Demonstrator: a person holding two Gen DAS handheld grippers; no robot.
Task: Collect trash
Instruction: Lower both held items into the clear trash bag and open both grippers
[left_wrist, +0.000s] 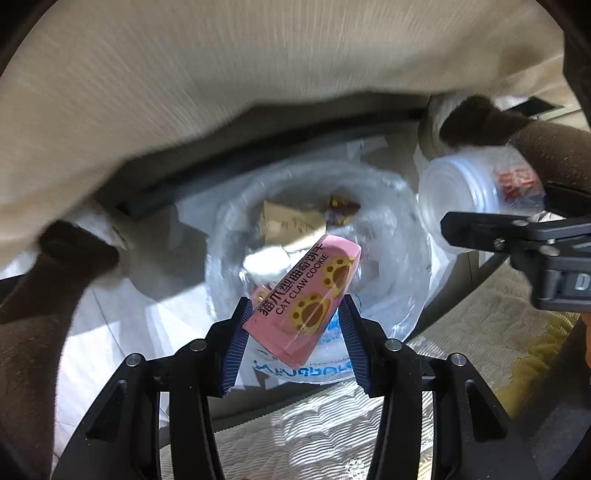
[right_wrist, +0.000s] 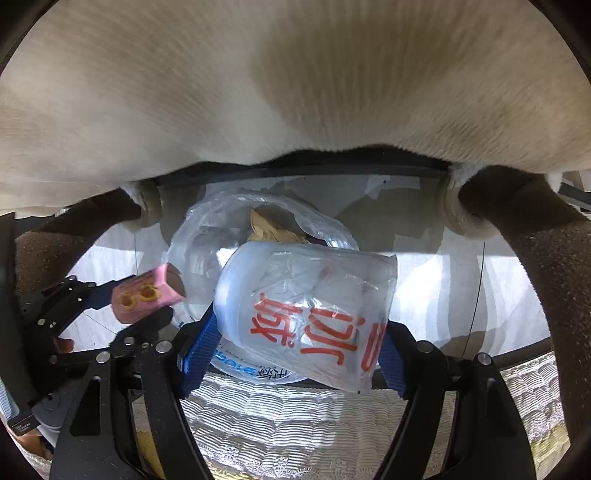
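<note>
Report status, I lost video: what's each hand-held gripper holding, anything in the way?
Left hand-held gripper shut on cookie box. Right hand-held gripper shut on plastic cup. Both above open trash bag. Nothing in the way.

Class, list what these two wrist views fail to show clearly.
- Left wrist view: the items inside the clear plastic trash bag are motion-blurred.
- Right wrist view: the bag's opening is covered by the translucent red-lettered plastic cup.
- Left wrist view: the pink cookie box hides the bag's printed label.
</note>
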